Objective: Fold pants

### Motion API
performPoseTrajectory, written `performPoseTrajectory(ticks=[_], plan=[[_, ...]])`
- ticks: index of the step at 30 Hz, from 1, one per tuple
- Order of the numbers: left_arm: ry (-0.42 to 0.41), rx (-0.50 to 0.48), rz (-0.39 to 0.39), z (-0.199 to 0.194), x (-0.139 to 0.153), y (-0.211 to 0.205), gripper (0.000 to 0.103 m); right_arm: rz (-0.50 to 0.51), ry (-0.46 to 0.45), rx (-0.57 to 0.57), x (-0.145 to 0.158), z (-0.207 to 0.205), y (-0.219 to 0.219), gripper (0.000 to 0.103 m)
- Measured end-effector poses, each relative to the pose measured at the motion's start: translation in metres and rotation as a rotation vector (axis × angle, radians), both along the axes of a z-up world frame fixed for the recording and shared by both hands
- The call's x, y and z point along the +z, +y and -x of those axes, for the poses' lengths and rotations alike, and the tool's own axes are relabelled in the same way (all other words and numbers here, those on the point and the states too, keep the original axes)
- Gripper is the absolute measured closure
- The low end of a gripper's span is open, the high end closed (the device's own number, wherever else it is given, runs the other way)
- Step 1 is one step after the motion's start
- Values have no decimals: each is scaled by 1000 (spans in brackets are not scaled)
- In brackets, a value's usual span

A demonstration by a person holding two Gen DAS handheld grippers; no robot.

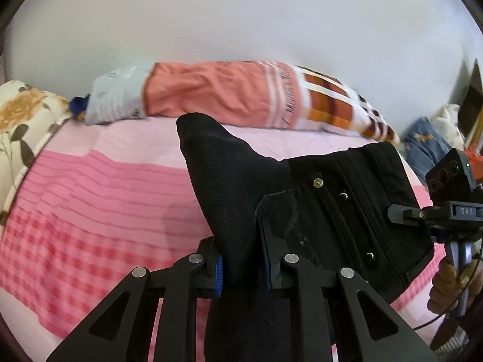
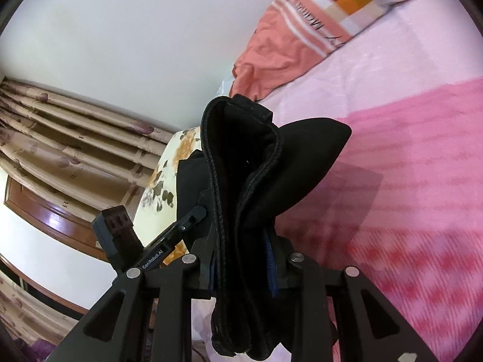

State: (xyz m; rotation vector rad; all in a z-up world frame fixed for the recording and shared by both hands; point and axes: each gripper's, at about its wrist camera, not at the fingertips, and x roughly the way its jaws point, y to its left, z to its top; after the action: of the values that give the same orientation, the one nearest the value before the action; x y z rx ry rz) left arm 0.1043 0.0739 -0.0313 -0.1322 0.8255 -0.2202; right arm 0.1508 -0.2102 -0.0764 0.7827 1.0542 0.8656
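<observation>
The black pants (image 1: 347,199) hang stretched in the air above a pink bed (image 1: 99,199), waistband with snaps and a brass button facing me. My left gripper (image 1: 241,268) is shut on a bunched black fold of them. My right gripper (image 2: 241,271) is shut on several stacked layers of the pants (image 2: 259,175) at the waistband edge. The right gripper also shows in the left wrist view (image 1: 446,211) at the pants' right edge, and the left gripper shows in the right wrist view (image 2: 181,229) behind the cloth.
A rolled coral and checked blanket (image 1: 226,93) lies along the bed's far side by the white wall. A floral pillow (image 1: 21,120) is at the left. Blue clothes (image 1: 425,141) lie at the right. Curtains (image 2: 75,138) and wooden furniture (image 2: 54,220) stand beyond the bed.
</observation>
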Motion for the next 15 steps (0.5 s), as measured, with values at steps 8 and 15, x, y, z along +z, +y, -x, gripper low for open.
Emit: performPoseTrajectory(ticks=[8, 15], plan=[[-37, 53, -62, -45, 4, 45, 83, -31, -4, 17, -8, -53, 54, 78], [-37, 69, -102, -81, -7, 66, 83, -49, 14, 2, -24, -85, 77, 78]])
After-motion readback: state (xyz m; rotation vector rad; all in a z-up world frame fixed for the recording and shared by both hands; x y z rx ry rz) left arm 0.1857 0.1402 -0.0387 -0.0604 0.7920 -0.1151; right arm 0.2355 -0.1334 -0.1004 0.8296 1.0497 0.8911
